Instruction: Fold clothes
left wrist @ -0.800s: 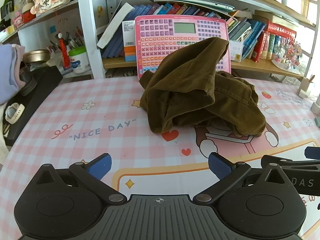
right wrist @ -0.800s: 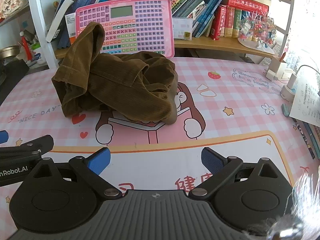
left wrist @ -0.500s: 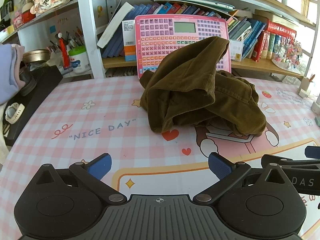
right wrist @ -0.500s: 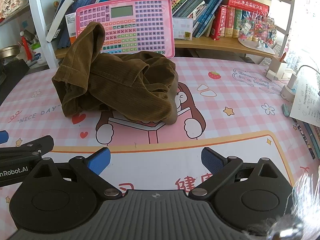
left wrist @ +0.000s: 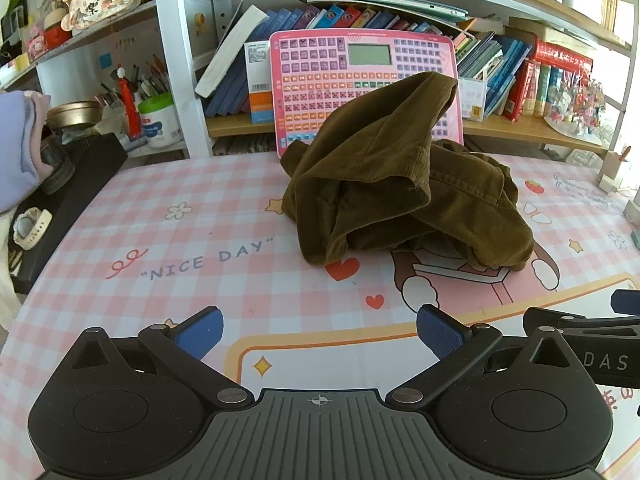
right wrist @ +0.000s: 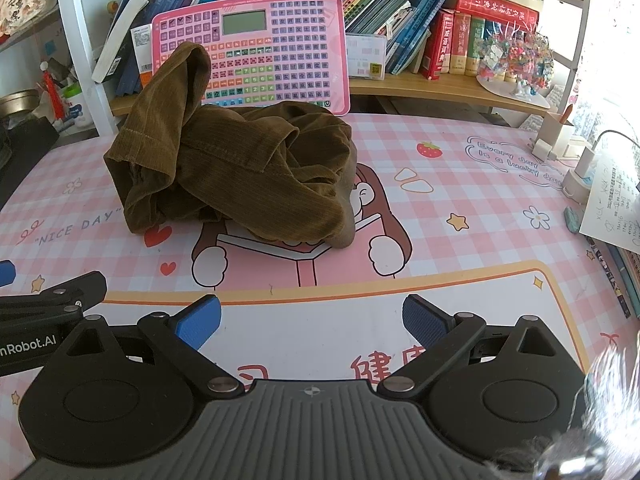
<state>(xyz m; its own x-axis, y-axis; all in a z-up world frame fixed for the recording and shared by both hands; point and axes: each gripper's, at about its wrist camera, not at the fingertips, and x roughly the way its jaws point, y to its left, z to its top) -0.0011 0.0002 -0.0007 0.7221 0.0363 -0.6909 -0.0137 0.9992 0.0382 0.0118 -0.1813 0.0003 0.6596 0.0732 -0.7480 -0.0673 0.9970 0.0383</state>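
A crumpled brown corduroy garment [left wrist: 400,184] lies in a heap on the pink checked table mat [left wrist: 200,240]; one part leans up against a pink toy keyboard [left wrist: 360,64]. It also shows in the right wrist view [right wrist: 240,172]. My left gripper [left wrist: 320,332] is open and empty, low over the mat's front, well short of the garment. My right gripper [right wrist: 312,322] is open and empty, beside the left one, also short of the garment. The right gripper's body shows at the left view's right edge [left wrist: 580,336].
A bookshelf [left wrist: 500,68] with books stands behind the table. A black box [left wrist: 60,188] with a watch sits at the left edge. Chargers and papers [right wrist: 592,184] lie at the right edge. A pen cup [left wrist: 160,120] stands back left.
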